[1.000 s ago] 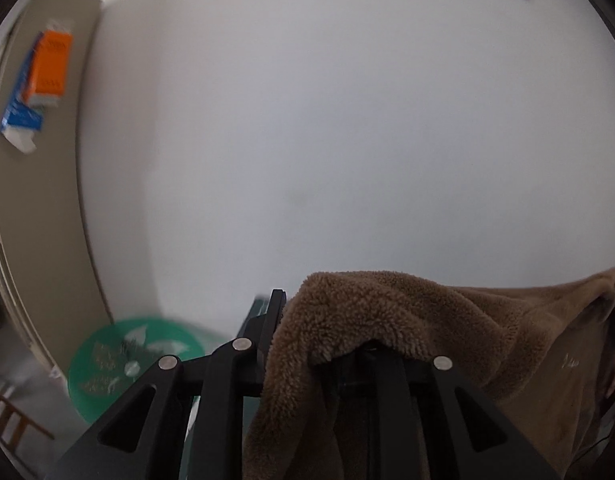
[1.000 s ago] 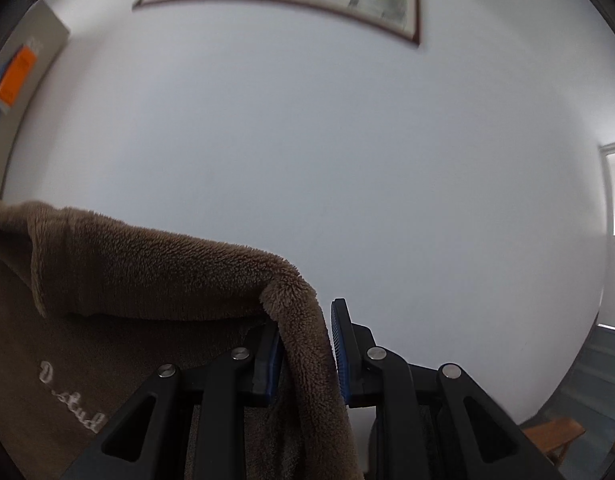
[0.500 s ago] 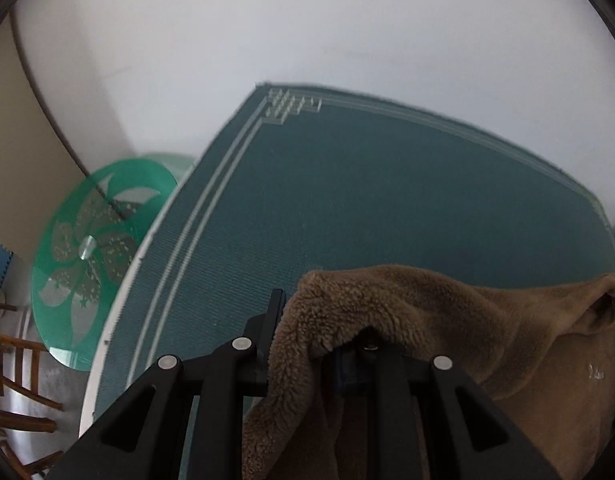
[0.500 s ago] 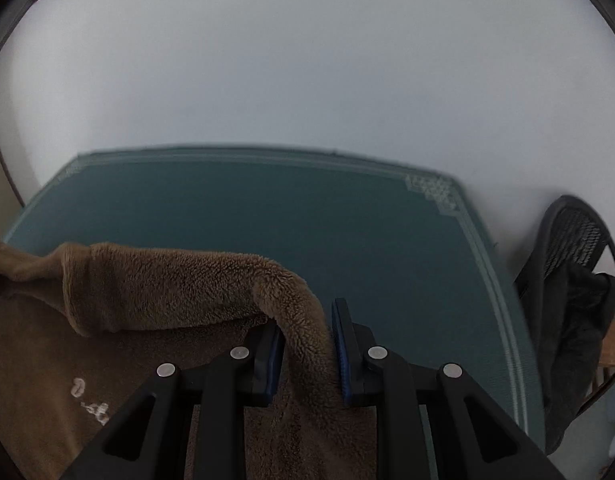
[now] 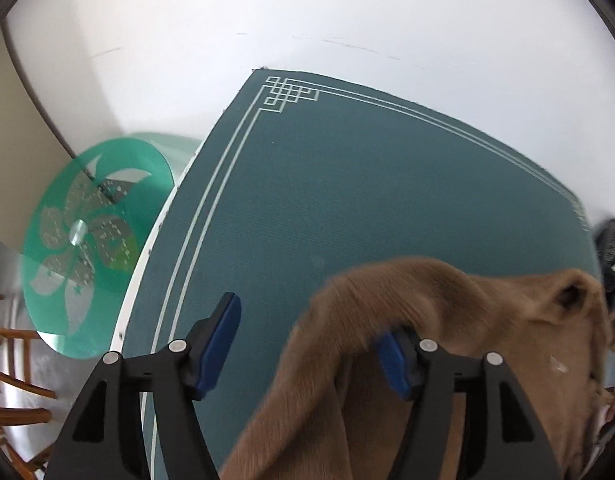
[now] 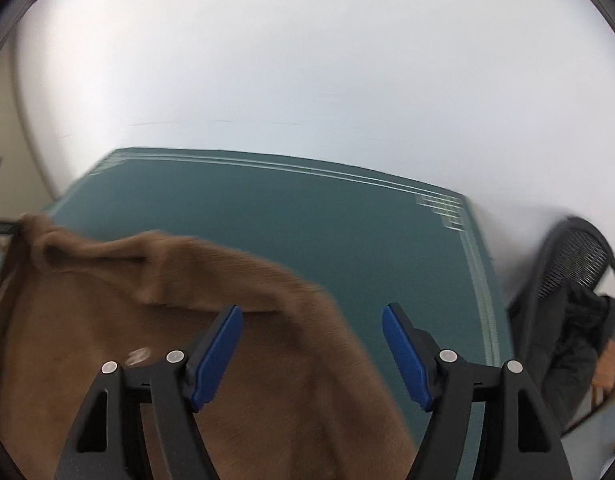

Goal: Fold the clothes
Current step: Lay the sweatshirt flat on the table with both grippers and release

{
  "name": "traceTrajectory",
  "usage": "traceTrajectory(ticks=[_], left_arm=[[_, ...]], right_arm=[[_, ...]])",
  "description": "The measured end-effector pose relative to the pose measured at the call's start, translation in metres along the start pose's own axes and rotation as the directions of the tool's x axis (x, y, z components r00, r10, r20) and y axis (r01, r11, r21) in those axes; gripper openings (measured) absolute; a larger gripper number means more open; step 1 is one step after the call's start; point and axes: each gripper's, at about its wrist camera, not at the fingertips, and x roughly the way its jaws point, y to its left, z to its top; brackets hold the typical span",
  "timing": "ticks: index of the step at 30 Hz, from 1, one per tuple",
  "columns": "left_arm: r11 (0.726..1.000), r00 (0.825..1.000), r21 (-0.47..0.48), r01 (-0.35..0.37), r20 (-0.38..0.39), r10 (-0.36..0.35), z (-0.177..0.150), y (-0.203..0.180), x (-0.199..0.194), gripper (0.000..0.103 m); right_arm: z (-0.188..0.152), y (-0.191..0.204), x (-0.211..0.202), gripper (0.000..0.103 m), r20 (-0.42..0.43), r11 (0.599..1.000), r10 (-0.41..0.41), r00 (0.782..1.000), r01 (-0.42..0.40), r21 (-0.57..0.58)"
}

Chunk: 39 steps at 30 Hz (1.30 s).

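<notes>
So the brown fleece garment (image 5: 447, 320) is being let go onto the teal desk (image 5: 347, 184) right now, basically the lay-out step before any folding. The left gripper (image 5: 307, 340) has just been opened, and cloth is draped over its right finger but isn't pinched. Same with the right gripper (image 6: 313, 344): just spread wide, the fleece edge loose between the fingers (image 6: 223, 340). Most of the garment is bunched at the near edge. Next, it probably needs to be flattened and a sleeve or hem regrasped.
</notes>
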Motion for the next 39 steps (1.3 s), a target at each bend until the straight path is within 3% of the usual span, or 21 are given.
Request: traceTrajectory(ticks=[3, 7, 13, 18, 21, 23, 28, 33, 39], left_arm=[[0.999, 1.0, 0.042, -0.019, 0.014, 0.018, -0.015, -0.004, -0.02, 0.075], [0.987, 0.998, 0.146, -0.065, 0.018, 0.063, -0.037, -0.024, -0.031, 0.077], [0.963, 0.998, 0.27, 0.001, -0.064, 0.017, -0.047, -0.079, 0.0, 0.079], [0.97, 0.996, 0.242, -0.03, -0.075, 0.049, -0.014, -0.097, 0.047, 0.079], [0.985, 0.998, 0.17, -0.011, -0.058, 0.021, 0.014, -0.097, 0.066, 0.079], [0.996, 0.997, 0.076, 0.038, -0.063, -0.034, 0.03, -0.089, 0.075, 0.079], [0.991, 0.992, -0.069, 0.117, -0.042, -0.12, 0.047, -0.073, 0.084, 0.082], [0.995, 0.998, 0.095, 0.036, -0.047, -0.032, 0.036, -0.089, 0.084, 0.083], [0.99, 1.0, 0.139, 0.021, -0.013, -0.02, 0.007, -0.072, 0.028, 0.083]], right_arm=[[-0.001, 0.025, 0.006, 0.076, -0.075, 0.992, 0.069, 0.995, -0.076, -0.104], [-0.008, 0.071, 0.024, 0.076, -0.132, 0.974, 0.062, 0.989, -0.089, -0.207], [0.008, 0.088, 0.078, 0.076, -0.221, 0.978, 0.124, 0.967, -0.156, -0.137], [0.033, 0.09, 0.106, 0.076, -0.187, 0.989, 0.086, 0.979, -0.106, -0.099], [0.046, 0.076, 0.124, 0.076, -0.152, 0.996, 0.078, 0.985, -0.084, -0.034], [0.056, 0.067, 0.138, 0.076, -0.131, 0.996, 0.083, 0.988, -0.081, 0.024], [0.059, 0.068, 0.155, 0.078, -0.056, 0.998, 0.027, 0.998, -0.023, 0.065], [0.058, 0.067, 0.157, 0.079, -0.058, 0.998, 0.023, 0.998, -0.019, 0.054], [0.056, 0.062, 0.103, 0.079, -0.001, 0.998, 0.046, 0.999, -0.045, 0.051]])
